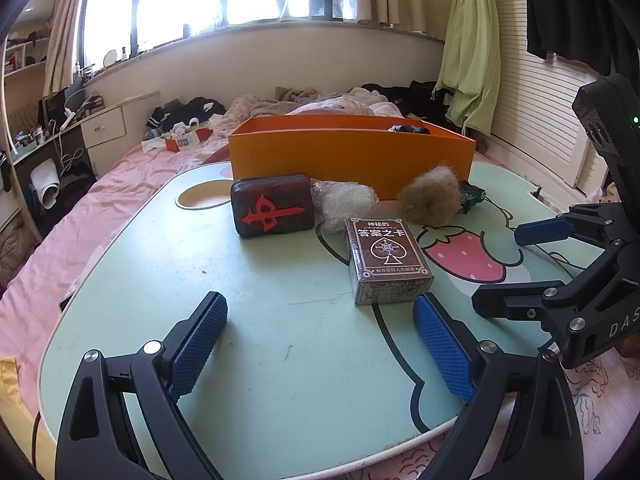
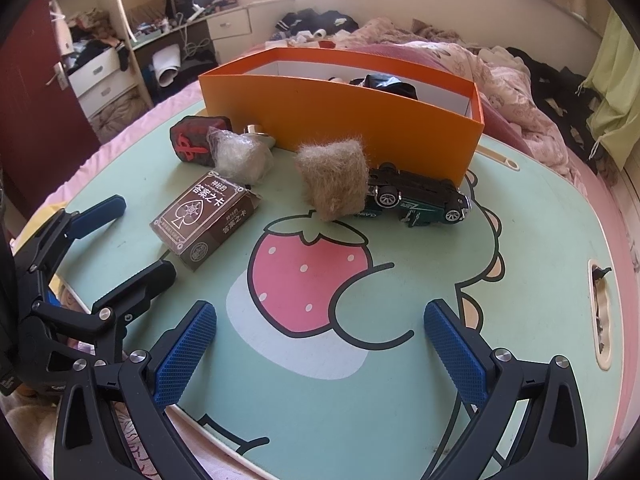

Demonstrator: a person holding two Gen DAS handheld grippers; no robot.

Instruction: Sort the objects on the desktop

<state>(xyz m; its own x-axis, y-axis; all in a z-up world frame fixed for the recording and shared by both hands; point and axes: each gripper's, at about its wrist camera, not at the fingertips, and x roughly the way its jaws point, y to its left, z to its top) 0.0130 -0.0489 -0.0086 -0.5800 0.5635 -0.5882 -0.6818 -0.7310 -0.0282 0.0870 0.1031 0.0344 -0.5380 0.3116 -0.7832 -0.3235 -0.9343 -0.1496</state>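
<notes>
On the green table lie a brown card box, a dark mahjong-tile block with a red sign, a clear bag of pale fluff, a tan furry lump and a green toy car on its side. An orange box stands behind them with a dark item inside. My left gripper is open, just short of the card box. My right gripper is open over the strawberry picture.
The table sits on a bed with pink sheets and crumpled bedding. It has a round cup hole at its left and a slot at its right edge. Desk and shelves stand far left.
</notes>
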